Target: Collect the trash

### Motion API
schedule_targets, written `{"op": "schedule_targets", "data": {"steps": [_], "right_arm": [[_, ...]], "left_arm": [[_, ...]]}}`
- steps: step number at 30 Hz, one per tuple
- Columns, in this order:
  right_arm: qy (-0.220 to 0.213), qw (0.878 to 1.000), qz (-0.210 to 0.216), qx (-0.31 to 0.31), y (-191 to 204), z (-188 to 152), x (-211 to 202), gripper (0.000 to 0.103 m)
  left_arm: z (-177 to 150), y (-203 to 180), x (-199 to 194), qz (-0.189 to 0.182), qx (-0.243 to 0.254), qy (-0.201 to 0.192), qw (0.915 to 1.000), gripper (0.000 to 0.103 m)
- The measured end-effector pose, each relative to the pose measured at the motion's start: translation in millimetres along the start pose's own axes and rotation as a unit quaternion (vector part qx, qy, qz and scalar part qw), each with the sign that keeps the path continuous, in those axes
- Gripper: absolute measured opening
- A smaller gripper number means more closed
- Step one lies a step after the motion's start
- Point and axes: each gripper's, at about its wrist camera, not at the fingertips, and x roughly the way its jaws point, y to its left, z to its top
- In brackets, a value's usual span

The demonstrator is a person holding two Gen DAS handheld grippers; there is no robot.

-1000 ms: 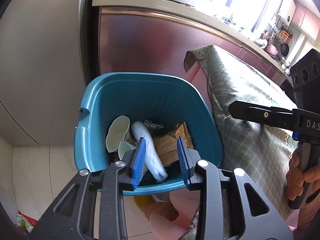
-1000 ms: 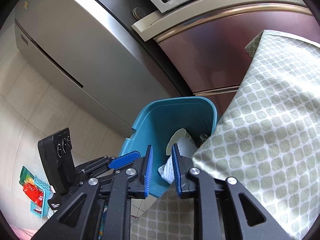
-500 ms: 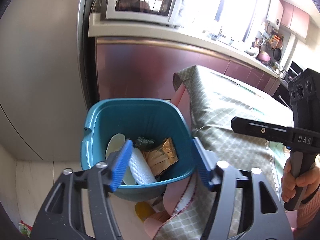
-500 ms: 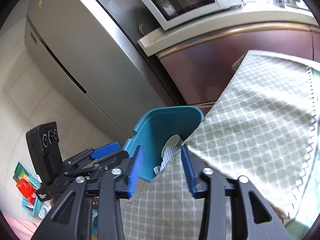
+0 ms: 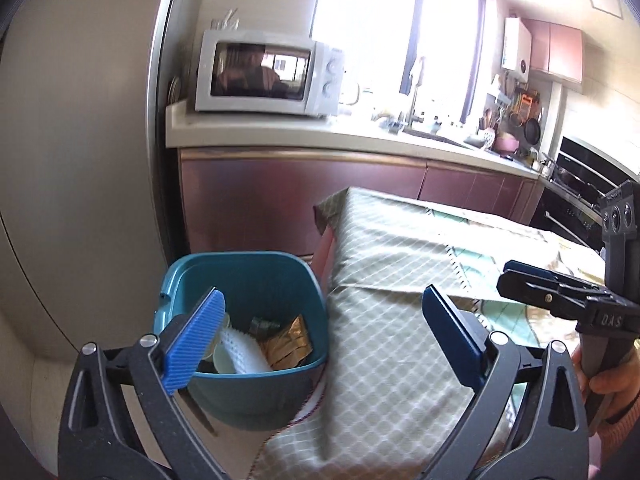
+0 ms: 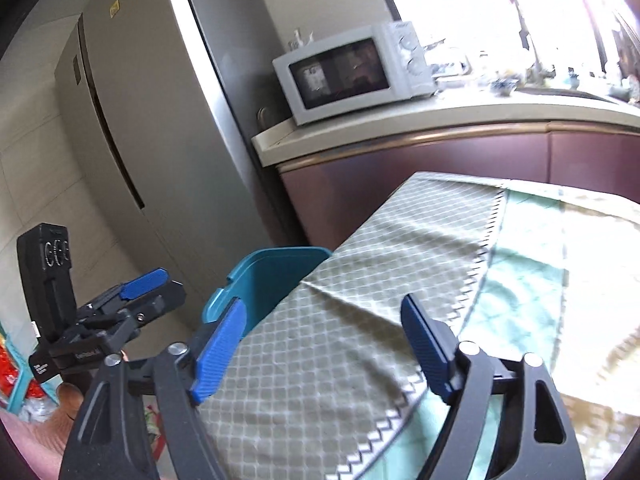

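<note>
Both grippers have pulled up and back from the bin (image 5: 244, 312) since a second ago, when each hung low over its rim with jaws nearly closed. The left gripper (image 5: 320, 344) now hovers above and short of the bin, jaws spread wide and empty, its left finger overlapping the bin's near corner in view. The right gripper (image 6: 324, 348), also wide open and holding nothing, sits over the cloth-covered table (image 6: 400, 280), pointing toward the microwave (image 6: 352, 72); from the left camera it appears at the right edge, gripped in a hand (image 5: 612, 384).

The teal bin stands on the floor just beside the table's end, in front of the maroon cabinets. Inside lie the collected trash: a white mesh sleeve (image 5: 244, 350), a gold wrapper (image 5: 286, 344) and a pale cup, partly hidden behind the blue finger. The earlier views looked almost straight down into the bin; the cameras now take in the counter and window.
</note>
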Motion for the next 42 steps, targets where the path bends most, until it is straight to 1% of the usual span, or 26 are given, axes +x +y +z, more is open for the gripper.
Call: {"op": "schedule_targets", "data": {"steps": [4, 6, 7, 14, 17, 21, 31, 35, 42], "right_arm": [[-0.041, 0.998, -0.044, -0.006, -3.7, -9.5, -30.8, 0.088], [-0.060, 0.996, -0.067, -0.010, -5.0, -14.9, -45.1, 0.095], [-0.070, 0.994, -0.078, -0.010, -6.2, -17.3, -51.2, 0.096], [-0.113, 0.984, -0.138, -0.010, -19.0, -29.3, -86.8, 0.096], [-0.132, 0.978, -0.164, -0.010, -23.9, -33.3, -99.5, 0.096], [-0.148, 0.970, -0.190, -0.008, -29.0, -38.5, -113.4, 0.096], [-0.180, 0.953, -0.244, -0.008, -35.3, -51.7, -139.4, 0.096], [-0.194, 0.946, -0.258, -0.010, -35.9, -55.6, -148.4, 0.096], [-0.200, 0.941, -0.271, -0.006, -39.5, -60.0, -158.0, 0.096]], "left_arm": [[-0.8, -23.9, -13.2, -0.002, 0.014, -0.024, 0.9996, 0.097], [-1.3, -34.3, -17.7, -0.005, 0.018, -0.032, 0.9993, 0.097], [-0.1, -39.2, -18.4, -0.007, 0.021, -0.036, 0.9991, 0.097], [1.6, -76.2, -30.7, -0.010, 0.041, -0.062, 0.9972, 0.097], [-0.4, -89.2, -34.8, -0.012, 0.050, -0.072, 0.9961, 0.097], [-2.7, -104.0, -36.6, -0.013, 0.057, -0.079, 0.9952, 0.097], [-8.5, -124.0, -37.9, 0.001, 0.063, -0.097, 0.9933, 0.097], [-11.6, -134.1, -40.7, 0.003, 0.070, -0.105, 0.9919, 0.097], [-13.6, -149.2, -45.0, 0.005, 0.080, -0.117, 0.9899, 0.097]]}}
